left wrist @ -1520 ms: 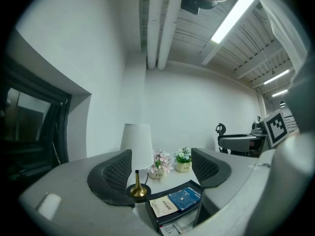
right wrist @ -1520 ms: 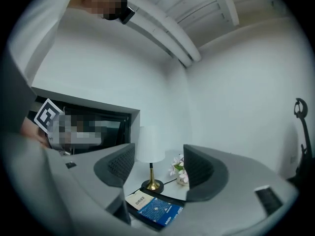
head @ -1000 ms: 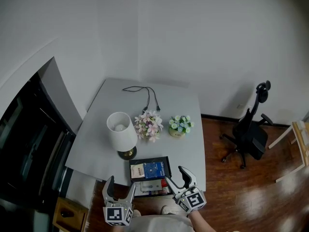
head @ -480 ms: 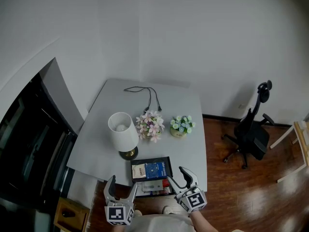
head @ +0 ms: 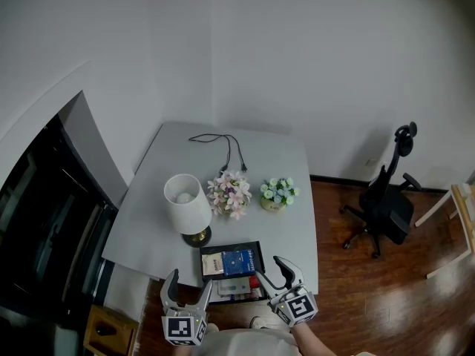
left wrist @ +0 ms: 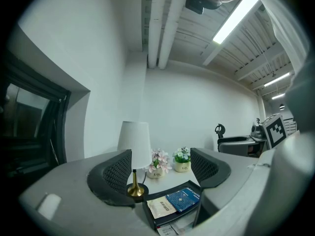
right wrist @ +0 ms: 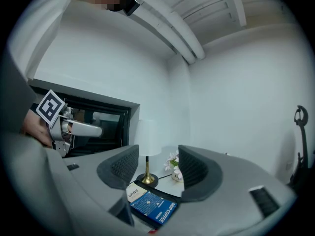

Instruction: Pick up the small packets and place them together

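A black tray [head: 231, 245] sits at the near edge of the grey table [head: 274, 154]. In it lie a beige packet [head: 212, 262] and a blue packet [head: 237, 260] side by side. More small packets [head: 236, 288] show just under the tray's near side. My left gripper [head: 188, 284] hovers off the table's near edge, left of the tray, open and empty. My right gripper [head: 271, 271] hangs by the tray's near right corner, also open and empty. The left gripper view shows the beige packet [left wrist: 162, 206] and the blue packet [left wrist: 183, 198] low between the jaws. The right gripper view shows the blue packet [right wrist: 153, 208] below its jaws.
A white-shaded lamp [head: 185, 202] with a brass foot stands just behind the tray. Pink flowers [head: 230, 193] and a blue-green flower pot [head: 277, 192] stand mid-table, and a black cable [head: 223, 143] lies further back. An office chair [head: 386, 199] is on the wooden floor at right.
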`<state>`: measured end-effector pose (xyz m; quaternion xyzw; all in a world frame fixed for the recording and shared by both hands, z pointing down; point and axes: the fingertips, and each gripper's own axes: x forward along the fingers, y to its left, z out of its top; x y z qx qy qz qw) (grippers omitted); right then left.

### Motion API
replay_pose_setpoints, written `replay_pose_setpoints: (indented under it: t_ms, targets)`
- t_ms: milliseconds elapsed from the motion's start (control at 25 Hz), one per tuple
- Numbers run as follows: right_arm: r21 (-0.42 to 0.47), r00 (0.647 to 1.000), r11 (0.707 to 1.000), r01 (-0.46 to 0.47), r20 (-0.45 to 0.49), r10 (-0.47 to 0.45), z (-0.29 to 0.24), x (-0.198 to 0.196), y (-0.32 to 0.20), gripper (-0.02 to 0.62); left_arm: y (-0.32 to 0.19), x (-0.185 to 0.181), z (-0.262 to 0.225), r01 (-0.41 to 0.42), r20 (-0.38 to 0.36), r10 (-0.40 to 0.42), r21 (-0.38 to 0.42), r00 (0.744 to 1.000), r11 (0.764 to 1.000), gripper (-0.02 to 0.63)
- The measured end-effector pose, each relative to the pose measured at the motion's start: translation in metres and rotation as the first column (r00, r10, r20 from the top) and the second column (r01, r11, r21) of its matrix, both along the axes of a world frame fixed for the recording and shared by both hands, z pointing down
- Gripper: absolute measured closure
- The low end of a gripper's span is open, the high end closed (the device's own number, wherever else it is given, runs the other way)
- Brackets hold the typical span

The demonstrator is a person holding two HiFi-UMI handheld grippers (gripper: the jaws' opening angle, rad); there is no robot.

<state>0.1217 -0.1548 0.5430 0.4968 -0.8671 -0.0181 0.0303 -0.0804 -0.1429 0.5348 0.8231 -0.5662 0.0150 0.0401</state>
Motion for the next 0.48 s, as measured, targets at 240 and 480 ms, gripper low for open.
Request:
replay_pose_setpoints:
  t_ms: [240,480]
  targets:
    - [-0.005,1.000,1.000,-0.015,0.000,0.015,0.0015,0.0031,-0.0026,0.327,-0.0034,0.0027,0.0053,-0.011,0.007,0.011,-0.013,1.000,1.000,0.233]
    - [0.005,1.000,1.000,-0.020,-0.004,0.020,0.0021,0.0062,-0.0050,0.325,-0.0073,0.0059,0.0101,-0.022,0.010,0.022,-0.028,1.000,0.999,0.233]
